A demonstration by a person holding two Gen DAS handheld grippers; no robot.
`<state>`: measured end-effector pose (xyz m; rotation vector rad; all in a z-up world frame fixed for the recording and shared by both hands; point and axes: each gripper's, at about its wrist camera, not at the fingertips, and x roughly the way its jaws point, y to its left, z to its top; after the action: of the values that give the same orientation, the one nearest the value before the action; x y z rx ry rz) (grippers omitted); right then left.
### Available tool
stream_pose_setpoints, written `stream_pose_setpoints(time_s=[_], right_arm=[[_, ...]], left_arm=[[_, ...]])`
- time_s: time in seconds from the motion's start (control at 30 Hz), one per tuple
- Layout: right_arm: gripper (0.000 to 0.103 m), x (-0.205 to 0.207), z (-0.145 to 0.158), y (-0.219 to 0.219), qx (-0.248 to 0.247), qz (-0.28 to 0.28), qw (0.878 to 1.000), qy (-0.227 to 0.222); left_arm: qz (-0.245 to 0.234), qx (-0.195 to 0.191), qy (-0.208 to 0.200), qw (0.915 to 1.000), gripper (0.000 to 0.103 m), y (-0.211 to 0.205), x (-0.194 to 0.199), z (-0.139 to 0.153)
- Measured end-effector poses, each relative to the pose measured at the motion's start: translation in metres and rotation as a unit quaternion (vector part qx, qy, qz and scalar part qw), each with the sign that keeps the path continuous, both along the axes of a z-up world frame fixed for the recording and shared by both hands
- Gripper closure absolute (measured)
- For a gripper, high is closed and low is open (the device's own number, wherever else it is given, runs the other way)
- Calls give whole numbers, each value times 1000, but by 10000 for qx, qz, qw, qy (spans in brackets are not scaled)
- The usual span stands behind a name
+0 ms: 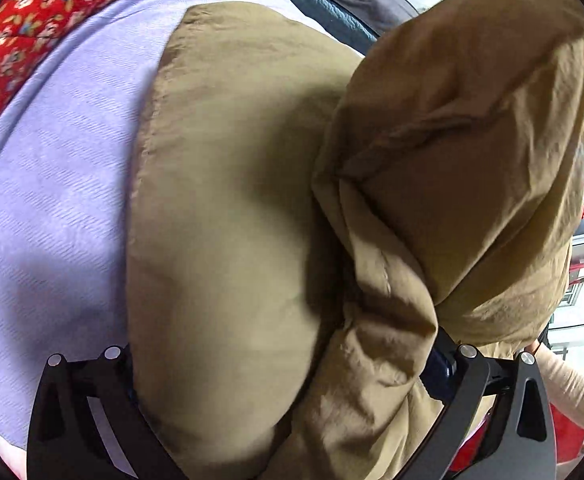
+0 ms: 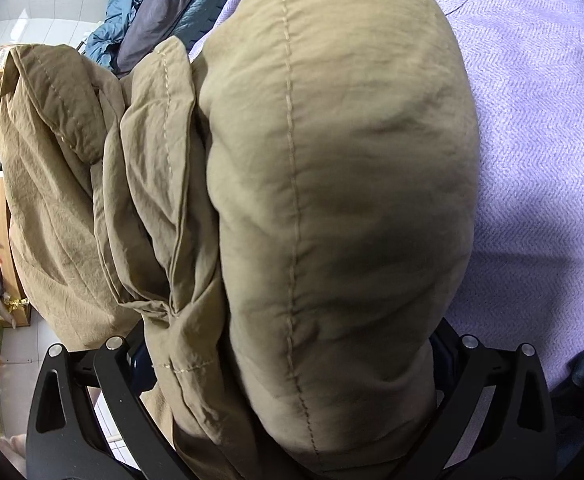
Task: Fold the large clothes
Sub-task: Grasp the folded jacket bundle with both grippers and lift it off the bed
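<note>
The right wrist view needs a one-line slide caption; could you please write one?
Right gripper clamps a bunched tan padded garment above a lilac bedsheet.

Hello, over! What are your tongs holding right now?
Left tongs and right tongs both shut on tan jacket. Jacket bunched, lifted over purple sheet. Nothing blocking.

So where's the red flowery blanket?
The red flowery blanket shows only in the left wrist view, at the top left corner, lying along the far edge of the purple sheet, beyond the tan jacket.
</note>
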<state>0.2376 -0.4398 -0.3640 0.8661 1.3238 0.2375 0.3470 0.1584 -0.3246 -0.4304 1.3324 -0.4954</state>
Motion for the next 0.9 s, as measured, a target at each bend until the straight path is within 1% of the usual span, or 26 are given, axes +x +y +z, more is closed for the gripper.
stream_pose_setpoints(time_s=[0.13, 0.17, 0.2, 0.23, 0.27, 0.3, 0.33, 0.37, 0.4, 0.43, 0.47, 0.53, 0.57, 0.67, 0.7, 0.73, 0.8, 0.9], right_arm=[[4, 5, 1, 2, -81, -8, 10000, 43], [4, 5, 2, 2, -122, -39, 9999, 16], [4, 4, 4, 3, -159, -61, 9999, -7], [6, 4, 5, 4, -202, -84, 9998, -32], [11, 3, 8, 4, -249, -130, 9996, -68], [15, 2, 11, 5, -249, -165, 9995, -109], [27, 0, 16, 6, -225, -215, 9994, -172], [37, -1, 20, 7, -230, -250, 9992, -202], [41, -2, 26, 9, -298, -276, 9989, -221], [49, -3, 35, 12, -420, -246, 9985, -250], [57, -4, 41, 14, -453, -229, 9983, -288], [65, -7, 56, 16, -485, -221, 9978, -390], [68, -9, 64, 16, -499, -201, 9976, -438], [74, -15, 102, 20, -516, -66, 9954, -808], [75, -17, 121, 24, -614, 77, 9929, -1017], [77, -19, 141, 28, -702, 216, 9899, -1213], [78, -22, 174, 34, -689, 292, 9863, -1468], [81, -29, 224, 37, -775, 373, 9795, -1820]], left_arm=[[169, 52, -44, 9998, 5, -15, 4, 1], [229, 81, -72, 9997, 6, -14, 1, 0], [303, 118, -103, 9994, 9, -17, -1, 1], [386, 171, -166, 9990, 16, -22, -4, 6], [431, 216, -219, 9986, 20, -23, -8, 10], [502, 292, -270, 9979, 29, -25, -11, 15], [589, 344, -325, 9971, 39, -27, -15, 22], [633, 374, -360, 9966, 43, -29, -18, 27], [665, 430, -389, 9961, 51, -30, -21, 33], [678, 466, -416, 9957, 57, -31, -23, 38], [712, 490, -489, 9951, 60, -33, -27, 48], [783, 511, -591, 9939, 68, -33, -33, 61], [824, 555, -713, 9925, 69, -36, -37, 72], [812, 665, -1103, 9883, 73, -46, -47, 104], [802, 633, -1218, 9873, 75, -46, -54, 113], [784, 565, -1378, 9857, 76, -52, -58, 131], [681, 548, -1620, 9829, 77, -65, -58, 159], [443, 514, -1902, 9794, 78, -85, -70, 192]])
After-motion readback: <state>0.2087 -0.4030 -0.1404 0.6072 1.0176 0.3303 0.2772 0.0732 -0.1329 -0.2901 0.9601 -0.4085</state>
